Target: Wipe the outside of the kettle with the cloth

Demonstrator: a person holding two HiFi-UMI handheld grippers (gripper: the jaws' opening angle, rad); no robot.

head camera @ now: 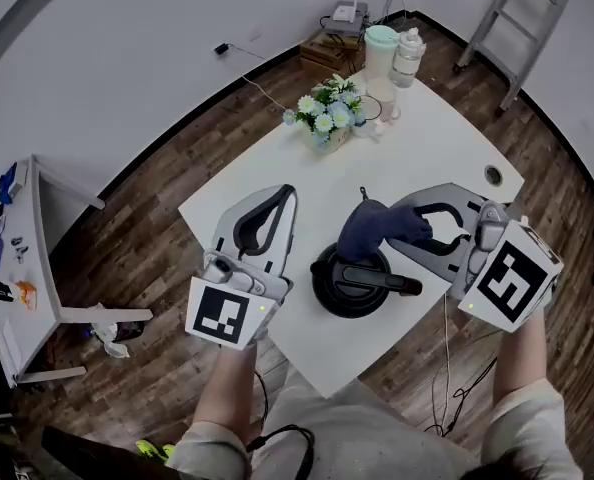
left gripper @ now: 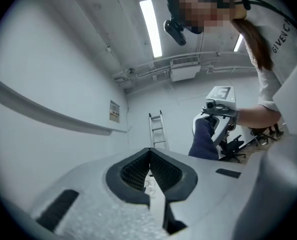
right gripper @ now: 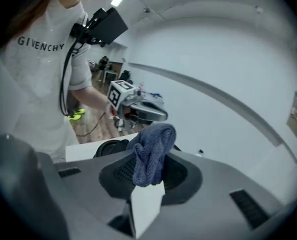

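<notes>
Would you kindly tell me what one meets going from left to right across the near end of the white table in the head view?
Left gripper → kettle → right gripper. The cloth, held in the right gripper's jaws, overlaps the kettle, so it is left unplaced.

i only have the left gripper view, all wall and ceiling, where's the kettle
observer: the black kettle stands on the white table, just right of the left gripper.
operator: is the cloth on it
observer: the blue cloth, clamped in the right gripper's jaws, hangs over the kettle's far edge; whether it touches, I can't tell.
operator: anything near it
observer: flowers stand apart at the table's far end.
</notes>
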